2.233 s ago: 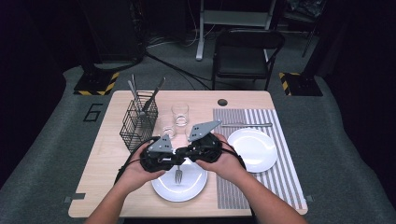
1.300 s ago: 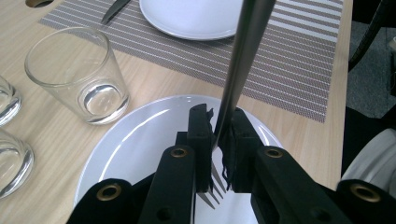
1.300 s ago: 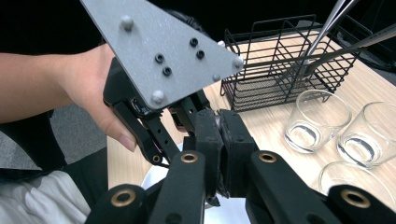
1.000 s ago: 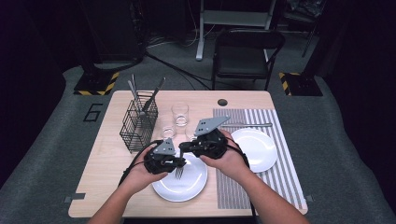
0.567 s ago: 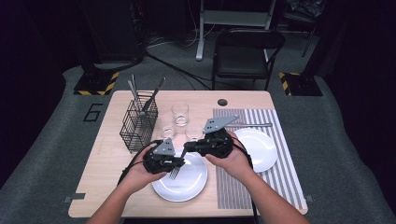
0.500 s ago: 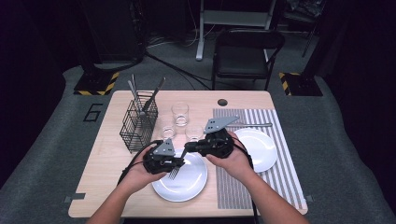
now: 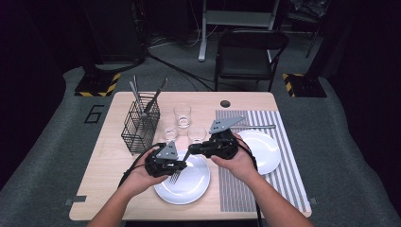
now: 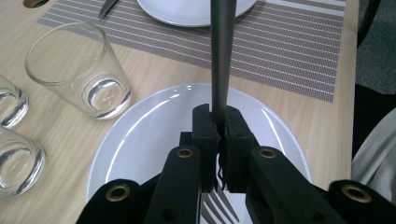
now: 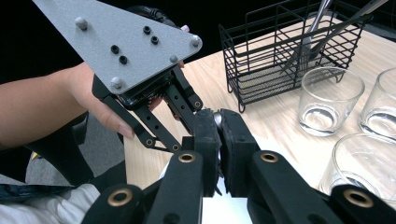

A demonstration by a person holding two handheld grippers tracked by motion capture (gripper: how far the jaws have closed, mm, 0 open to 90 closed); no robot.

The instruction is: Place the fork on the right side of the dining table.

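Fork (image 7: 182,166): in the high view it is held between two grippers above the near plate (image 7: 194,187), tines at the left gripper (image 7: 178,165), handle end toward the right gripper (image 7: 193,151). The handover is judged half done: both grips are on, and one release and the laying-down are left.

Left gripper view: the fork (image 8: 219,60) is clamped at its neck between the closed fingers (image 8: 205,135), the handle running straight ahead and the tines (image 8: 219,210) lying below them over the plate (image 8: 140,140). One glass (image 8: 79,70) stands left of the fingers, two more at the left edge; a mat (image 8: 280,51) and a second plate (image 8: 196,9) lie beyond.

Right gripper view: the fingers (image 9: 233,140) are closed on the handle tip (image 9: 217,119); the left gripper (image 9: 187,135) is seen just beyond them. A basket (image 9: 289,56) of cutlery and three glasses stand right of the fingers, judged close to any swing that way.
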